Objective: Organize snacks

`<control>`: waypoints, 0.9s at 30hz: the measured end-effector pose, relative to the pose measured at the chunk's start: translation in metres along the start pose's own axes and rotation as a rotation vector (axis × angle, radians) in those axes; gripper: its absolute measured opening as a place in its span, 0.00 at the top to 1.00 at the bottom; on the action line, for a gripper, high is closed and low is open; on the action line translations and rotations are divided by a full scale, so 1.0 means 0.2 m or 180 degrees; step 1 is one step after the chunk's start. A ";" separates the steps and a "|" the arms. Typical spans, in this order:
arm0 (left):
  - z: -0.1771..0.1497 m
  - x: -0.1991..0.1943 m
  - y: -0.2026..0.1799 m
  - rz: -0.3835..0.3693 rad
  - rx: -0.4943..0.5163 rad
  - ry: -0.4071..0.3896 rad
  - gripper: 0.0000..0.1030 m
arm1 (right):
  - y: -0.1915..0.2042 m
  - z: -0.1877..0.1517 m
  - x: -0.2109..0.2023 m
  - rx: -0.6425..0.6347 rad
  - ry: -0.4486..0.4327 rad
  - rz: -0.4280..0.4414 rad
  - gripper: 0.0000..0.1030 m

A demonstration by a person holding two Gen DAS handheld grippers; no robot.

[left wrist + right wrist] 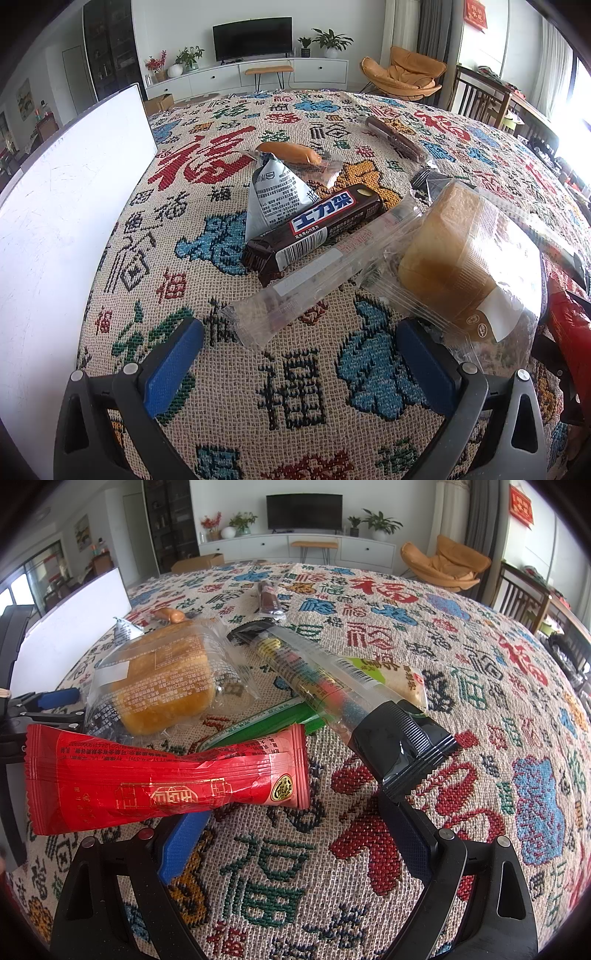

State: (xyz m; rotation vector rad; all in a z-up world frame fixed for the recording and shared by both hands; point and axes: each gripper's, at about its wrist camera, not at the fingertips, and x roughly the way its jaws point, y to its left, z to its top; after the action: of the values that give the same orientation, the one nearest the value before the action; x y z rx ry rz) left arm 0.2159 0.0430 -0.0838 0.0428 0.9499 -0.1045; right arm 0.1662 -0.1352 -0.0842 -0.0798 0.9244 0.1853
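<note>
Left wrist: left gripper (299, 363) spread wide, empty, over the cloth (295, 398); clear-wrapped stick (317, 273) and cake pack (465, 266) lie just ahead.
Right wrist: right gripper (295, 838) released, empty; red packet (162, 779) overlaps one finger.
Risk: overlapping slippery wrappers may drag neighbours along.

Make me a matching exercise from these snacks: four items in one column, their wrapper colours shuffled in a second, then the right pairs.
Column one:
1. chocolate bar
2. triangular pouch
3. bread loaf
4. crumpled snack pack

Column two:
A. red with gold print
B. clear plastic
C. dark brown with a blue label
D. silver-grey

Pairs: 1-C, 2-D, 3-B, 4-A
</note>
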 end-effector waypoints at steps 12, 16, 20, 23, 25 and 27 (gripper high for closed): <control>0.00 0.00 0.00 -0.0001 -0.0001 0.0000 0.00 | 0.00 0.00 0.00 0.0000 0.0000 0.0001 0.10; 0.00 -0.01 0.00 -0.0045 0.0067 0.0066 0.00 | 0.00 0.00 0.00 0.0001 -0.0001 0.0002 0.10; -0.02 -0.02 0.00 -0.0104 0.0161 0.0237 0.00 | 0.00 0.00 0.00 0.0000 0.0001 0.0001 0.10; -0.05 -0.06 0.01 -0.0137 0.0226 0.0401 0.00 | 0.00 0.00 0.00 0.0001 0.0000 0.0002 0.10; -0.09 -0.11 0.03 -0.0164 0.0207 0.0481 0.00 | 0.00 0.00 0.00 0.0001 0.0001 0.0003 0.10; -0.12 -0.17 0.07 -0.0216 0.0165 0.0478 0.00 | 0.00 0.00 0.00 0.0002 0.0000 0.0003 0.09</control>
State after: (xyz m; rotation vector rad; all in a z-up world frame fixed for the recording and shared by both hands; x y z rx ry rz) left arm 0.1777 0.0608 -0.0710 0.0670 1.0987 -0.1907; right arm 0.1662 -0.1358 -0.0843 -0.0788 0.9244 0.1861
